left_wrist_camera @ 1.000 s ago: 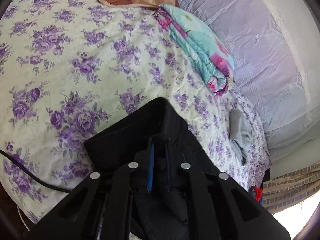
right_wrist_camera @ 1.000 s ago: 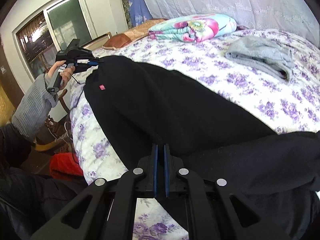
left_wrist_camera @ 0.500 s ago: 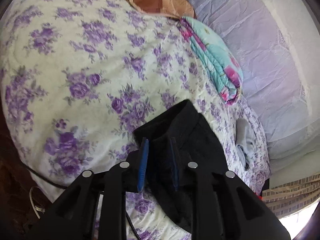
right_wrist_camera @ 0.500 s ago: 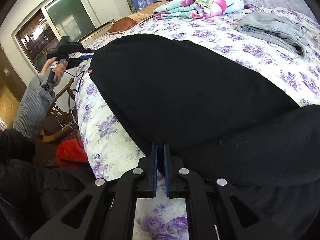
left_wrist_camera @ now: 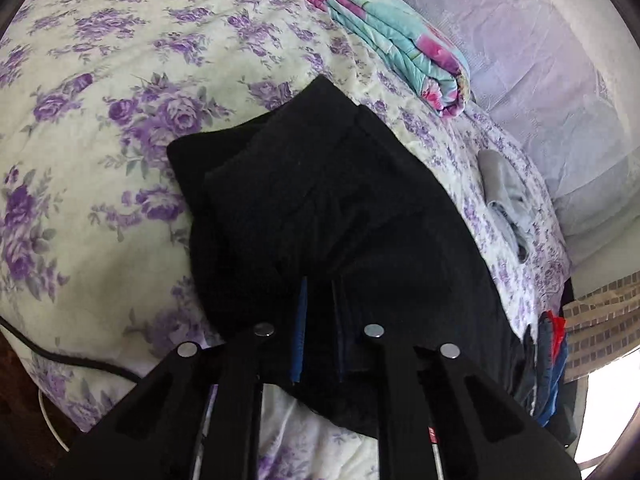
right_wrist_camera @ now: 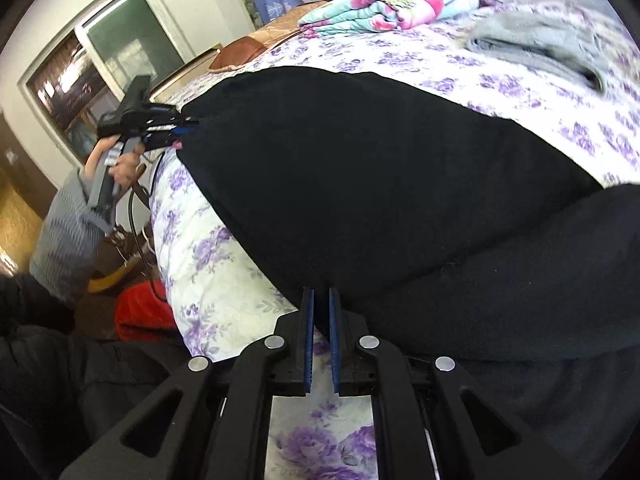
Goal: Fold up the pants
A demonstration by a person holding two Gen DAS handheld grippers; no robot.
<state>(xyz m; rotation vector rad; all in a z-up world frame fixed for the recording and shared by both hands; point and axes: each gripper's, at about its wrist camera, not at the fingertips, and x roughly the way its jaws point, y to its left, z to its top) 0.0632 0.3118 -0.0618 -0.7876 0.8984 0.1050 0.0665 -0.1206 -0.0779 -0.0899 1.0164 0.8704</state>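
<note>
Black pants (left_wrist_camera: 340, 208) pinched by both tools.

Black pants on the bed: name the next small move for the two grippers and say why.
Probably lower both ends onto the floral bedspread and let go. The left gripper and right gripper each pinch an edge of the black pants, which already lie doubled on the bed.

Even daylight. Overexposed patch at 4 o'clock in the left wrist view. Black pants (left_wrist_camera: 328, 208) show little detail. Fisheye bends all edges; grey garment (right_wrist_camera: 536, 40) at 1 o'clock is motion-blurred.
</note>
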